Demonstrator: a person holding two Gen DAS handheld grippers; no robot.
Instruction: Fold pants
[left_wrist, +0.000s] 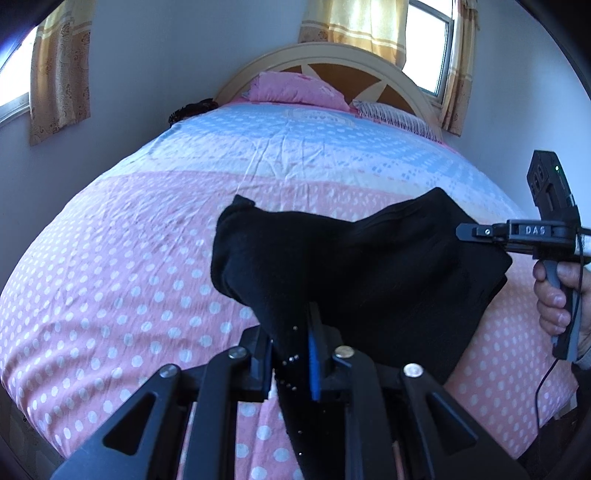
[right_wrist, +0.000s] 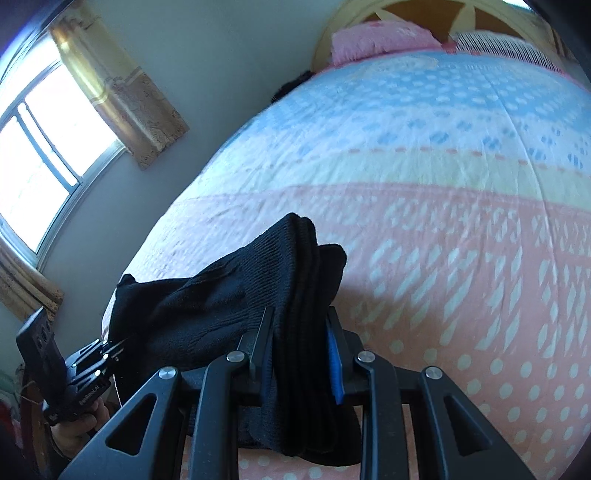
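Black pants (left_wrist: 354, 266) held between left gripper (left_wrist: 291, 354) and right gripper (right_wrist: 299, 354), both clamped on fabric; raised above bed (left_wrist: 110, 258), judged for carrying fold over.

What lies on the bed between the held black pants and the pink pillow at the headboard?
Nothing: in the left wrist view only bare dotted bedspread runs from the black pants, clamped by both the left gripper and right gripper, to the pink pillow.

"DAS" in raised letters | on right gripper (left_wrist: 466, 230) body, right side of left wrist view | other print unreadable
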